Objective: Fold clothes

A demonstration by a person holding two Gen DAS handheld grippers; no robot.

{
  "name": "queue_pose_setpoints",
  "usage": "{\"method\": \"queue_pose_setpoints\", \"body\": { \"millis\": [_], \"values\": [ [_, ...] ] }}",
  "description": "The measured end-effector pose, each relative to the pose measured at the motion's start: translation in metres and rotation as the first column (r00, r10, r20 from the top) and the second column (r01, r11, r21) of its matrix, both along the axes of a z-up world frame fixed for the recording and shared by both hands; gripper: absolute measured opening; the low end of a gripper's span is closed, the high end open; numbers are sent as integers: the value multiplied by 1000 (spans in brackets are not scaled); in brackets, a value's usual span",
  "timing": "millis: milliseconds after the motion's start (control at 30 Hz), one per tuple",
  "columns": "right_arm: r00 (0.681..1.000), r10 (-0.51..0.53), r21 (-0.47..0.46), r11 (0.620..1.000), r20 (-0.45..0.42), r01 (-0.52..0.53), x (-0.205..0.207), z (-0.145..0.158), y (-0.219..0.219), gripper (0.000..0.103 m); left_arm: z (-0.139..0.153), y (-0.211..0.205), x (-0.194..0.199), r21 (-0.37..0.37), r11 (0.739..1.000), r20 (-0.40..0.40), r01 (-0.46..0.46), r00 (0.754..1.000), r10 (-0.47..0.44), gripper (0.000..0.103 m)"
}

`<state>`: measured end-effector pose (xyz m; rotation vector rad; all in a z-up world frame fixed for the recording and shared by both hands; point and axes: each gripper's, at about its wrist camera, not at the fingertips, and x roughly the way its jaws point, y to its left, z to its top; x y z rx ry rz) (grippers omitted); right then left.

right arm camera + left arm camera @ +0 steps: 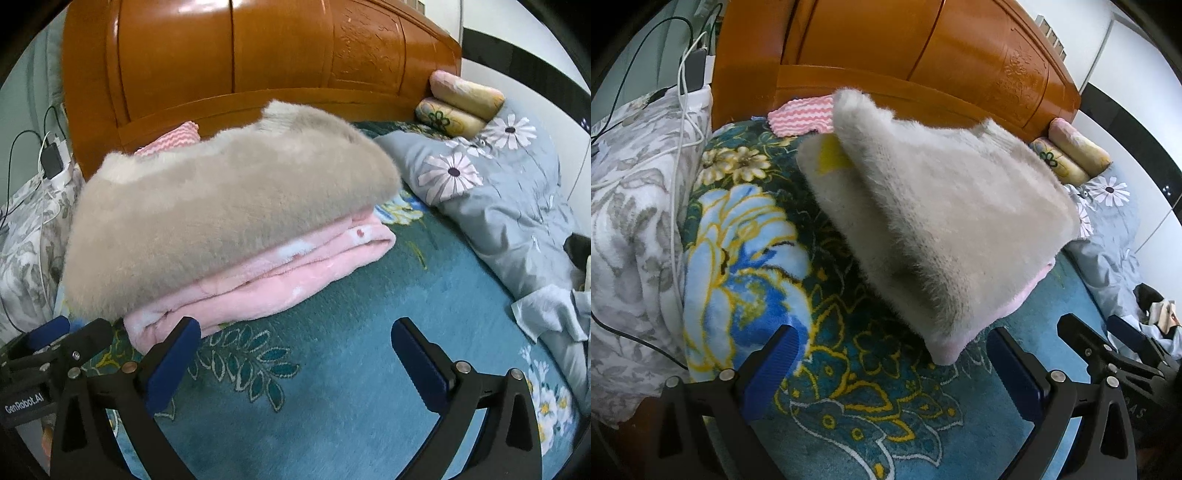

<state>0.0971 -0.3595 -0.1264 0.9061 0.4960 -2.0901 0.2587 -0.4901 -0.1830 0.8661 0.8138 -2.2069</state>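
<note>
Both hand-held grippers stand spread wide with nothing between the jaws: the right hand-held gripper (295,354) hovers over the bed (332,369) just in front of the pile, and the left hand-held gripper (890,354) hovers near the pile's closest corner. The beige fluffy garment (221,218) lies folded on top of the folded pink garment (266,280), on the blue flowered blanket (746,236) near the wooden headboard (229,74). The fold looks finished and released. To do it well, the hands should draw back straight without brushing the pile. The beige layer overhangs the pink one, so a light squaring of edges would help.
</note>
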Motion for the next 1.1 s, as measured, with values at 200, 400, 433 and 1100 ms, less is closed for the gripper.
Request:
{"method": "queue_pose_setpoints", "body": {
  "millis": [200,400,433,1100],
  "values": [
    [1000,15,9,1000,-12,-14,2,-1,-2,103,-2,1,-1,-14,1000,19,6,1000,-6,103],
    [1000,3,15,1000,-2,-3,0,-3,-2,103,-6,-2,2,12,1000,11,-3,1000,3,103],
    [1000,3,15,1000,-1,-3,0,-3,-2,103,-7,-2,2,14,1000,11,-4,1000,4,103],
    [1000,19,29,999,-3,-19,3,-5,-7,103,-11,1,2,6,1000,16,9,1000,-9,103]
  ]
}}
